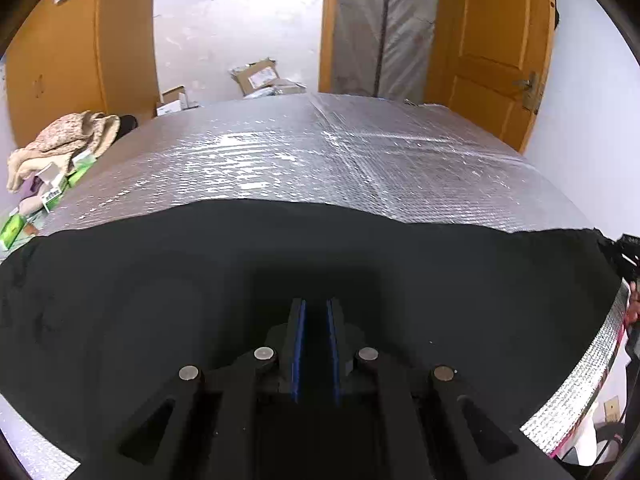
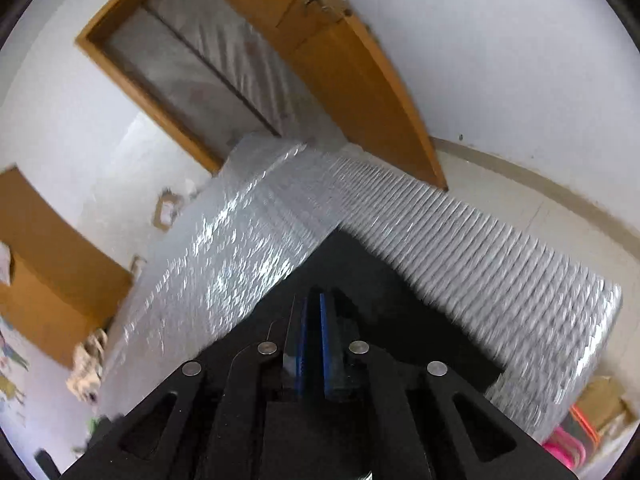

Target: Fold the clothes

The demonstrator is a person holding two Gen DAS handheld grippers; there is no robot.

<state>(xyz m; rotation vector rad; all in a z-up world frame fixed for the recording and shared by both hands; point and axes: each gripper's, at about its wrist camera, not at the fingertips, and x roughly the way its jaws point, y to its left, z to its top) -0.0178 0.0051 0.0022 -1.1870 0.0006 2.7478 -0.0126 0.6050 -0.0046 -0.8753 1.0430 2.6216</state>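
A black garment lies spread flat over the near half of a table covered in silver foil. Its far edge runs straight across the left wrist view. My left gripper hovers low over the garment's middle, its blue pads a narrow gap apart with black cloth filling the gap. In the right wrist view a corner of the black garment lies near the foil table's right edge. My right gripper sits over that corner, shut to a thin dark slit. Whether cloth is caught in it is hidden.
A heap of beige clothes and green boxes sits beside the table's left end. Cardboard boxes lie on the floor beyond. A wooden door stands at the far right. A pink basket sits on the floor by the table's right side.
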